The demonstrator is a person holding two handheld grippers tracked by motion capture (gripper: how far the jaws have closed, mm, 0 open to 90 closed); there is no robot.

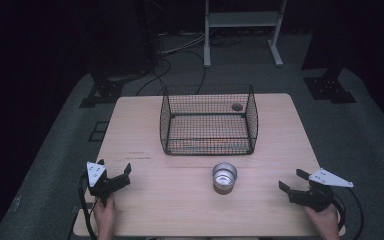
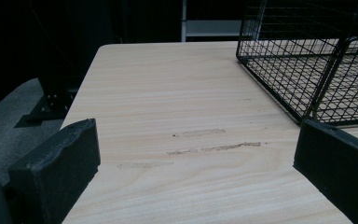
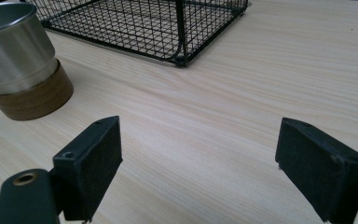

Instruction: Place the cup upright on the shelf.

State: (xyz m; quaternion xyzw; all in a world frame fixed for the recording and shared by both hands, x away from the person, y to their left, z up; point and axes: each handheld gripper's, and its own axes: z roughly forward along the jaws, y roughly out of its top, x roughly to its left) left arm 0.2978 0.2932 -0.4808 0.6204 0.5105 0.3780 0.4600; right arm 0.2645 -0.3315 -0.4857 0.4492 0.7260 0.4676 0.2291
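A metal cup [image 1: 224, 177] with a wooden base stands upright on the wooden table [image 1: 145, 200], just in front of a black wire basket [image 1: 208, 123]. My left gripper [image 1: 115, 177] rests open near the front left, well left of the cup. Over at the front right, my right gripper [image 1: 294, 181] is open too, pointing left toward the cup. In the right gripper view the cup [image 3: 21, 65] is at the upper left, beyond the spread jaws, and the basket [image 3: 149, 25] lies behind it. The left gripper view has the basket [image 2: 317, 60] at the upper right.
The basket holds nothing, and a round hole in the tabletop [image 1: 237, 106] shows through its back mesh. Faint scuff marks [image 2: 214, 147] streak the wood ahead of the left gripper. Cables, stand bases [image 1: 328, 86] and a white frame [image 1: 242, 30] occupy the dark floor behind the table.
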